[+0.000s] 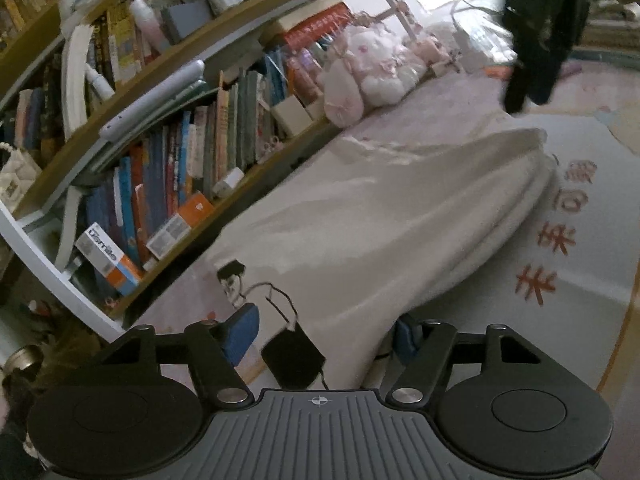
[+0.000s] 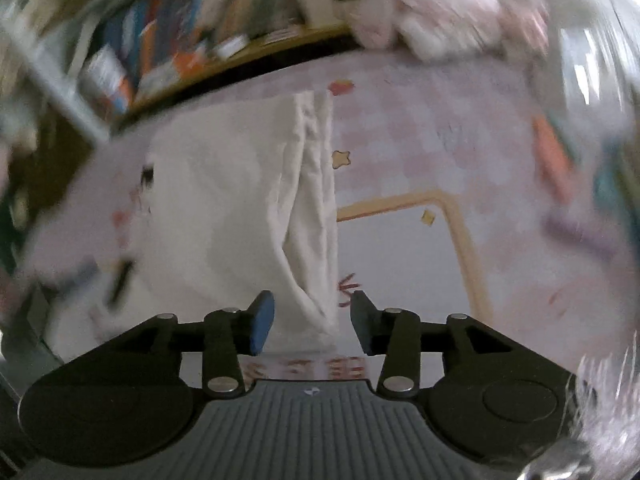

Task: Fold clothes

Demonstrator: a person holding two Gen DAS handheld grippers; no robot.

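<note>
Left gripper [image 1: 324,338] fills the bottom of its own wrist view, its two blue-padded fingers set wide apart. A white garment [image 1: 380,216] lies between them: its near end, printed with a black line drawing of a figure [image 1: 256,300], runs down to the gripper body. One blue pad [image 1: 242,334] stands clear of the cloth at lower left; the other pad [image 1: 406,336] is half hidden by the garment's edge, so contact there cannot be judged. No grip on the cloth is visible.

From there the garment stretches toward the upper right of the frame, folded lengthwise into a long band with a doubled edge along its right side. It rests on a pale rug [image 1: 580,240] bearing orange-red characters. A bookshelf [image 1: 168,152] packed with books sweeps across the upper left, and a pink and white plush toy [image 1: 372,68] sits at top centre. A dark object hangs in the upper right corner; it is too blurred to name.

Right gripper [image 2: 312,320], in its own wrist view, sits at bottom centre with its fingers partly open. The garment's [image 2: 240,200] narrow folded end lies between the fingers, and neither pad presses on it; a gap shows on each side. The cloth runs up the middle of the frame, its layered folds stacked along its right edge. Around it the rug [image 2: 420,140] shows pink checks and a tan border line. This view is heavily blurred toward its edges.
</note>
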